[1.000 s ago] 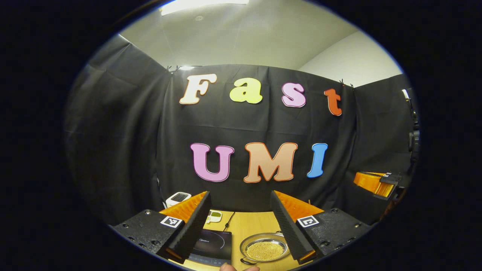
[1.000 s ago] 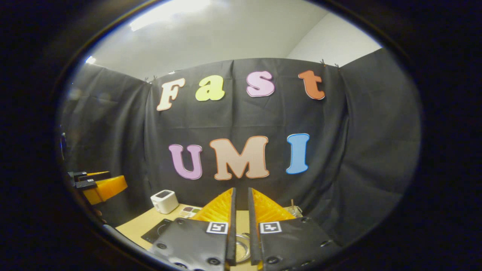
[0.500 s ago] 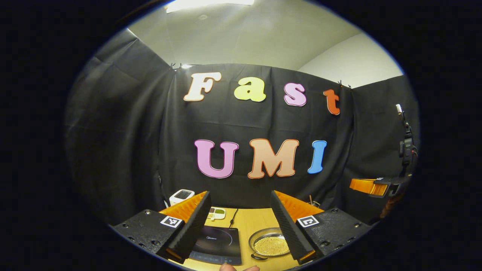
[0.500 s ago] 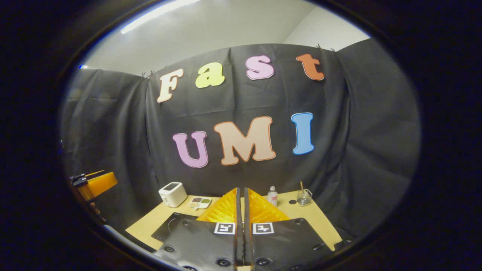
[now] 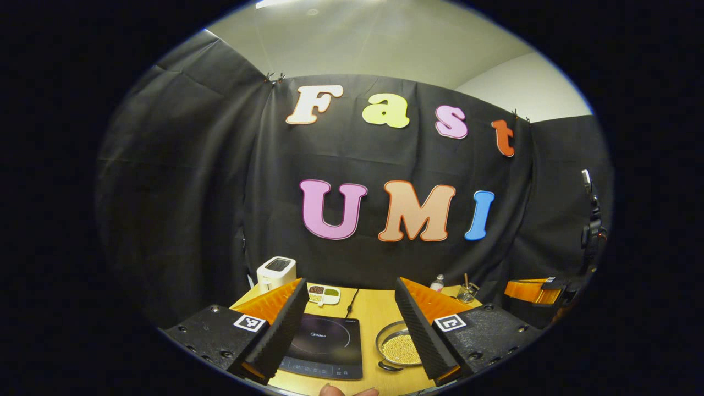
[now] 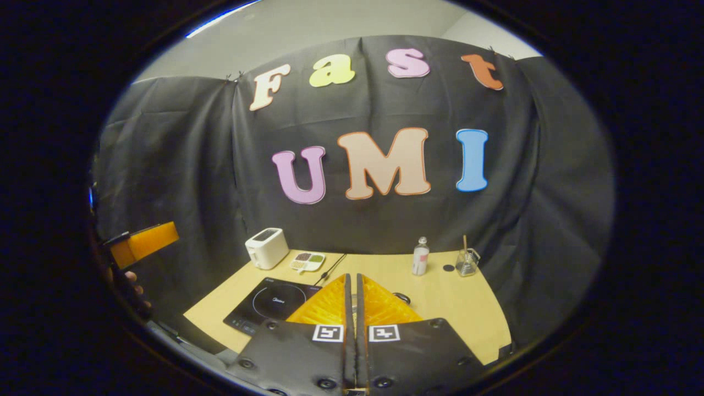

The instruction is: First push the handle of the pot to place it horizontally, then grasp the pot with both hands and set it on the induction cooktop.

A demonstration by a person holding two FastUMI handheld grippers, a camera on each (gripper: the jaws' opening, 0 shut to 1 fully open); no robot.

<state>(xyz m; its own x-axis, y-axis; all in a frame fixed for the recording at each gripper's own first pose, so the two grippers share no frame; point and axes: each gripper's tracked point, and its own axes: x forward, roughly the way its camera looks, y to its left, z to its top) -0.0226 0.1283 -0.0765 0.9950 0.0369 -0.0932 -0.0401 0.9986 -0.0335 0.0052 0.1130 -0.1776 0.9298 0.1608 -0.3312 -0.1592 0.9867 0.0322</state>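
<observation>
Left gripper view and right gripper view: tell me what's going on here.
A person holds two grippers above a wooden table. The left gripper is open, the right gripper shut on nothing. Neither touches the shallow round metal pot of yellow beads, which sits right of the flat black induction cooktop.

Left tongs: black matte housings studded with dark round screws, each carrying a small white square tag printed with a black block marker, and ribbed, wedge-shaped fingers with sawtooth inner faces. Right tongs: the same black screw-dotted housings and paired square markers beside the ridged fingers.
</observation>
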